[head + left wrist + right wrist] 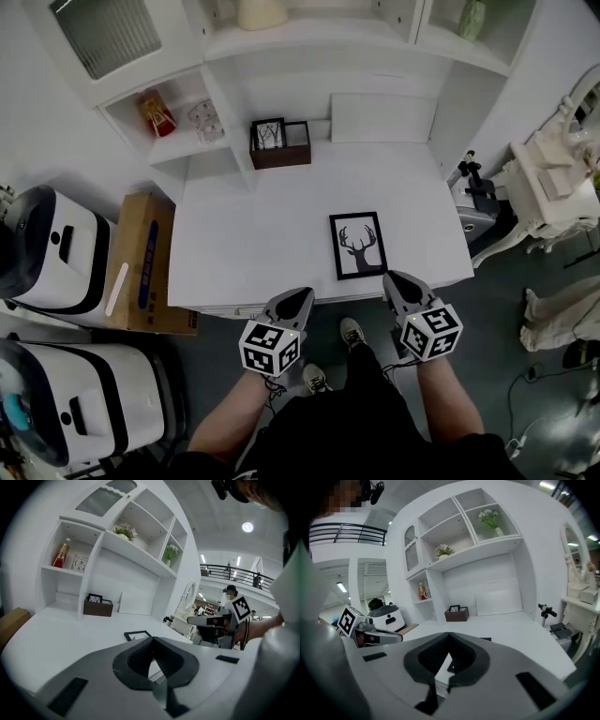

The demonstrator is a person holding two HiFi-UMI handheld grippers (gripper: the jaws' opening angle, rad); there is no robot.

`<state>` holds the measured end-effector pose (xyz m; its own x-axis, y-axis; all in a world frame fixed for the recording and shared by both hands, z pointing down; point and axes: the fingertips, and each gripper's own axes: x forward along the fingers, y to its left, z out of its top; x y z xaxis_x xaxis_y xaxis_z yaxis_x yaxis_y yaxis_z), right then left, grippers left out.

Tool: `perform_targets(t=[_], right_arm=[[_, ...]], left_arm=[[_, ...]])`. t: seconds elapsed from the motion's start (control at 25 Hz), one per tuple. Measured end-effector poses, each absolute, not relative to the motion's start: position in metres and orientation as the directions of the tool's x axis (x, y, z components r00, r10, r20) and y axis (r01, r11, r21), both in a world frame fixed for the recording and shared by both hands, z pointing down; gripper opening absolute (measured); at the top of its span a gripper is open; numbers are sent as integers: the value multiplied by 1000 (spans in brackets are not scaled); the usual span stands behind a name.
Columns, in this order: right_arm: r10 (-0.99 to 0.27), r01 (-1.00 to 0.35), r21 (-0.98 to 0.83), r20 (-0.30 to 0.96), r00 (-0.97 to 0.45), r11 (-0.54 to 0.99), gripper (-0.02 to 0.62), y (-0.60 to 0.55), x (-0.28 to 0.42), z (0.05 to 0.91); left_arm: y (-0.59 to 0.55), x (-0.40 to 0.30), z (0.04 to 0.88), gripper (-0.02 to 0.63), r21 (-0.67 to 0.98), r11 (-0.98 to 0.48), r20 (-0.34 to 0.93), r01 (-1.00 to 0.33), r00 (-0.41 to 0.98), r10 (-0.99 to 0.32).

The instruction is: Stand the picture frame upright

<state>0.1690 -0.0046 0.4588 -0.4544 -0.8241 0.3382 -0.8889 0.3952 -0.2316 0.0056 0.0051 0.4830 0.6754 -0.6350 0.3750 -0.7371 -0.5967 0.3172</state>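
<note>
picture frame flat on desk, just ahead of right gripper, closed fingers

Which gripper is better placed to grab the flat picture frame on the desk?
Right. The right gripper, shut, sits just off the near right corner of the picture frame, which lies flat on the desk. The left gripper, also shut, is farther off to the frame's left. Either must open first.

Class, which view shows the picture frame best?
The head view: the frame lies flat, seen whole from above. The left gripper view shows only a foreshortened part; the right gripper view, a thin sliver.
</note>
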Motion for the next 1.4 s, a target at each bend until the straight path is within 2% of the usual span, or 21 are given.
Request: perform_targets(t=[0.84, 1.4], right_arm=[[-757, -858, -313, 410, -509, 408, 3, -76, 212, 510], [-678, -842, -371, 502, -537, 392, 5, -111, 226, 569]], left_arm=[[-60, 57, 533, 5, 344, -529, 475, -776, 630, -615], [-98, 74, 580, 5, 356, -475, 549, -805, 591, -591]])
